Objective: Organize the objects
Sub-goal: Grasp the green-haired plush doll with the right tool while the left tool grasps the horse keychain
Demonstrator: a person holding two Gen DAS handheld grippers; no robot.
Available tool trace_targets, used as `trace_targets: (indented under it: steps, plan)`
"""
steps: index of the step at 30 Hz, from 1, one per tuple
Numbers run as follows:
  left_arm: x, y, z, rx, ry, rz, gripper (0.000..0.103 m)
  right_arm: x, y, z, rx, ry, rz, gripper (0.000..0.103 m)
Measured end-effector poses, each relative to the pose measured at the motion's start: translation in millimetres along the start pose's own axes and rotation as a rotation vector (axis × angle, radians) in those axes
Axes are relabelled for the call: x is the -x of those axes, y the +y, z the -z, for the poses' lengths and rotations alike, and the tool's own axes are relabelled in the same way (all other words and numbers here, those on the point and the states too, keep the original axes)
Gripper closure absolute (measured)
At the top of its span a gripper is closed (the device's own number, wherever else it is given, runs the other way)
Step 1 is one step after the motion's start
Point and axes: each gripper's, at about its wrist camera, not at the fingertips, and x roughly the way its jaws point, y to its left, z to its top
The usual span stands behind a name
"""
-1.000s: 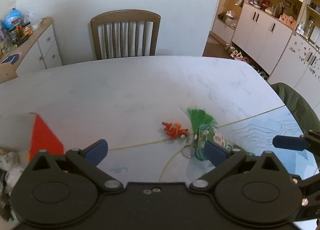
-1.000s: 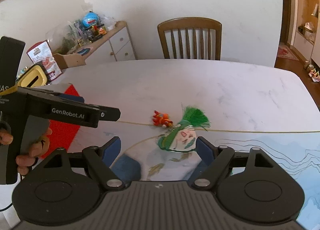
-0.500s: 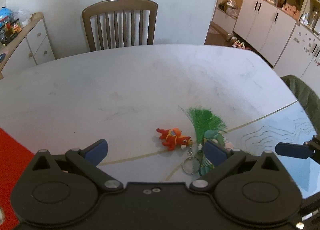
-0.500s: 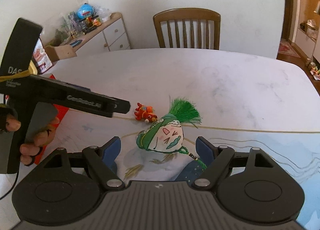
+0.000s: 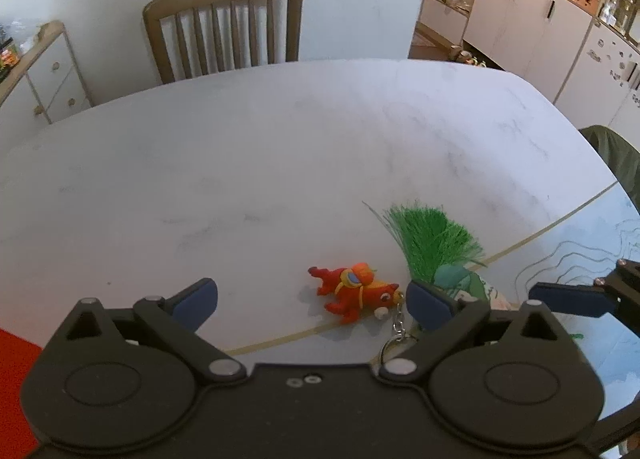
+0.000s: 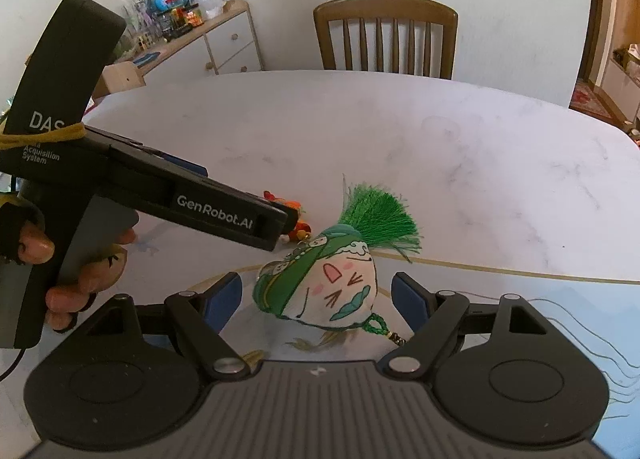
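Note:
A small red-orange toy animal keychain (image 5: 354, 293) lies on the white marble table (image 5: 280, 147), just ahead of my left gripper (image 5: 312, 301), which is open with the toy between its fingertips and nearer the right one. Right of it lies a plush charm with a painted face and a green tassel (image 6: 324, 287); its tassel (image 5: 430, 237) shows in the left wrist view. My right gripper (image 6: 318, 301) is open, its blue pads on either side of the charm without touching it. The left gripper's body (image 6: 160, 195) covers most of the red toy (image 6: 296, 219) in the right wrist view.
A wooden chair (image 6: 386, 39) stands at the table's far side. A sideboard with clutter (image 6: 188, 39) is at the back left. A light-blue printed mat (image 6: 560, 319) covers the near right of the table, and something red (image 5: 16, 371) lies at the near left. White cabinets (image 5: 540, 15) stand far right.
Both grippers have moved forward and lower toward the table. The red toy now lies between the left fingertips, and the plush charm sits between the right fingers. Both stayed open.

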Motion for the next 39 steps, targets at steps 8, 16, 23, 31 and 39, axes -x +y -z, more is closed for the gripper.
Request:
trace_targets:
  steps: [8,16,23,31,39]
  plan:
    - [-13.6,-2.2,3.1,-0.012,0.016,0.034,0.007,-14.2,0.2,1.0,-0.006,0.006,0.002,0.021]
    - [-13.0,-13.1,6.4,-0.09,-0.006,0.044,0.022,-20.6,4.4,6.7,-0.003,0.017,0.006,0.021]
    - [-8.4,-23.1,9.6,-0.161,-0.036,0.053,0.045,-21.3,6.6,8.6,-0.011,0.026,0.008,0.028]
    - [-4.4,-29.6,11.4,-0.179,-0.044,0.058,0.046,-13.7,11.3,11.1,-0.006,0.029,0.037,0.035]
    - [13.5,-26.2,14.4,-0.135,-0.043,0.08,0.046,11.9,4.9,14.7,-0.041,0.014,0.039,0.035]
